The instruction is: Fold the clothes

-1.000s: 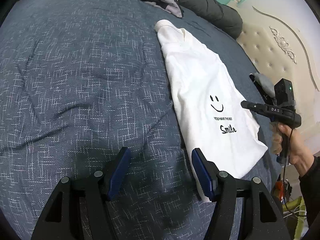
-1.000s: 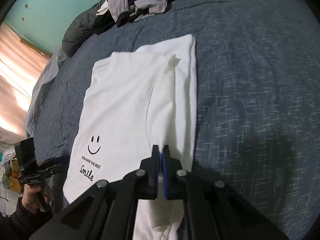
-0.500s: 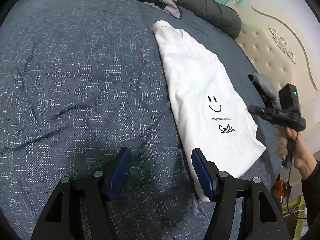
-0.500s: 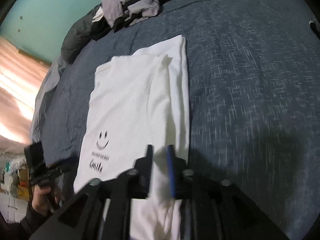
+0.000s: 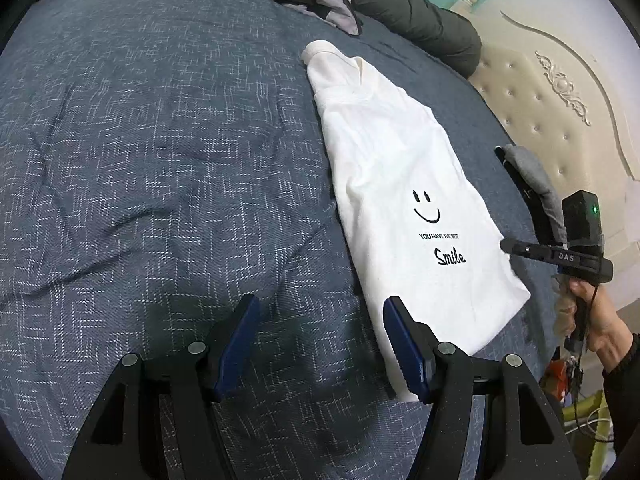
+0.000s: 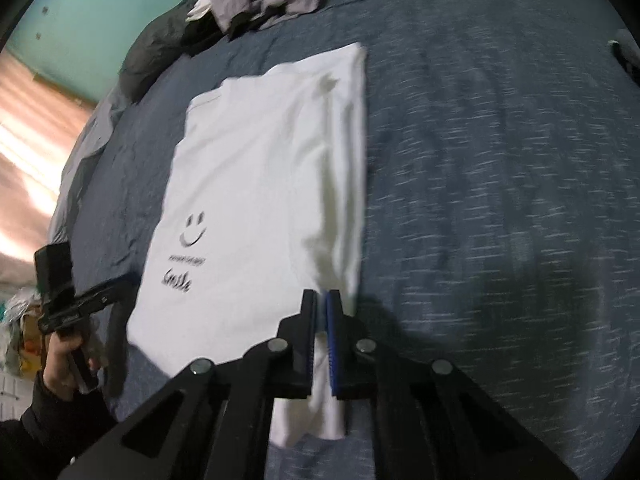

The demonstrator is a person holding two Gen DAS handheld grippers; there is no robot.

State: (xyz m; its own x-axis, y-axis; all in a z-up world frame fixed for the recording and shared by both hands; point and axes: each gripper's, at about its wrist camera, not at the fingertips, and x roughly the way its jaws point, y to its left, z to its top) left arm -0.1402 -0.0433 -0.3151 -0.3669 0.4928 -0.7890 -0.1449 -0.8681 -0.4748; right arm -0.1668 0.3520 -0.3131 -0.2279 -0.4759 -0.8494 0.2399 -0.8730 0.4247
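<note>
White cotton T-shirt [image 5: 404, 184] lies half-folded near the blue bed's [image 5: 160, 160] right edge; right tool [image 6: 320, 320] pinched shut, empty; left tool [image 5: 316, 340] wide. Next fold should keep edges aligned.

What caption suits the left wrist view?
Open left gripper hangs over blue bedspread beside a partly folded white smiley T-shirt.

white smiley t-shirt [image 5: 400, 200], sides folded in, flat on bed

Both wrist cameras look steeply down, sharing the shirt [image 5: 404, 200].
</note>
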